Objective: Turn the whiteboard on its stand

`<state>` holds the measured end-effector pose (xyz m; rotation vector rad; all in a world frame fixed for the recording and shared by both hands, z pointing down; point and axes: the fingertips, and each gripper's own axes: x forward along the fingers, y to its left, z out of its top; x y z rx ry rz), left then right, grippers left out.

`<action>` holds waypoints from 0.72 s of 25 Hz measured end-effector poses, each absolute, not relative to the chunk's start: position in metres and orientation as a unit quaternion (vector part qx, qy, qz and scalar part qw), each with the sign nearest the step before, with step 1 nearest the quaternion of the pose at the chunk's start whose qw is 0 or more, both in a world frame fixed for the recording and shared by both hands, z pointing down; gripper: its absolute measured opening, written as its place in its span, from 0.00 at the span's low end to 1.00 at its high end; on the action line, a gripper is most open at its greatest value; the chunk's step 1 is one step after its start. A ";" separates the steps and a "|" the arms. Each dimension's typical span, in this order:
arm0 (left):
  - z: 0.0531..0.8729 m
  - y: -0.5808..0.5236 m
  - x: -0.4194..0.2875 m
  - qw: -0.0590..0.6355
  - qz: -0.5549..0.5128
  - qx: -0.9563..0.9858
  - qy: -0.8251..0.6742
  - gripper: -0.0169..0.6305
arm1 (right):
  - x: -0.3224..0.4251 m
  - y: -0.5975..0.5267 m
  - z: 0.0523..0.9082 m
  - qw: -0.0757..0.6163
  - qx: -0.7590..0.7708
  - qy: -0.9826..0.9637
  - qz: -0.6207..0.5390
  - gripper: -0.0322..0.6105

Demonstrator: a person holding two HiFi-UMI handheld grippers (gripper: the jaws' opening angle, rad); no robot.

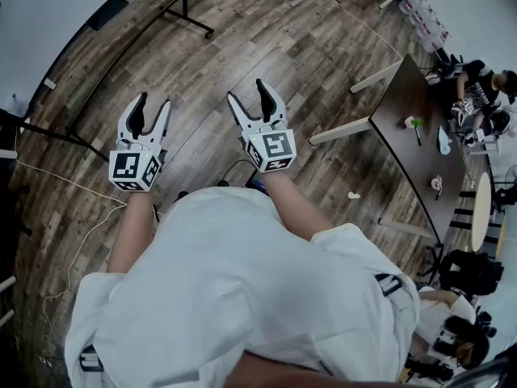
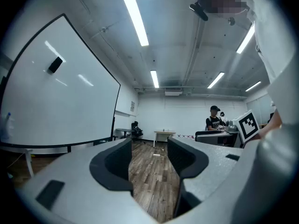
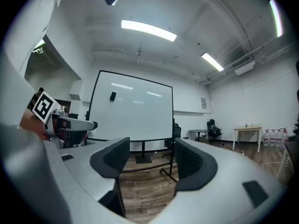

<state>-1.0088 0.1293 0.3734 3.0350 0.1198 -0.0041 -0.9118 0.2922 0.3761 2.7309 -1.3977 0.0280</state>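
Note:
The whiteboard (image 3: 131,111) stands upright on its black wheeled stand (image 3: 142,159) some way ahead of my right gripper (image 3: 150,149), which is open and empty. In the left gripper view the whiteboard (image 2: 56,97) fills the left side, with a small black item (image 2: 55,65) stuck on it. My left gripper (image 2: 148,146) is open too, with only floor between its fingers. From the head view the left gripper (image 1: 153,107) and right gripper (image 1: 249,95) are held level side by side over the wooden floor. The whiteboard (image 1: 48,14) is at the top left, apart from both.
A long brown table (image 1: 420,128) with small items runs along the right, and people (image 1: 481,87) sit at its far end. A black stand foot (image 1: 187,21) rests on the floor ahead. A thin cable (image 1: 73,186) trails at the left. A white table (image 3: 247,130) stands by the far wall.

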 end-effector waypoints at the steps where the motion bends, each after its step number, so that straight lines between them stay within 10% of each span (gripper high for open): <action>1: 0.373 0.131 -1.006 0.050 -0.001 0.998 0.040 0.37 | -0.910 0.294 0.377 0.037 0.889 -0.456 0.010 0.48; 18: 0.392 0.181 -0.975 0.059 0.008 0.998 0.032 0.37 | -0.867 0.374 0.399 0.014 0.892 -0.452 0.014 0.51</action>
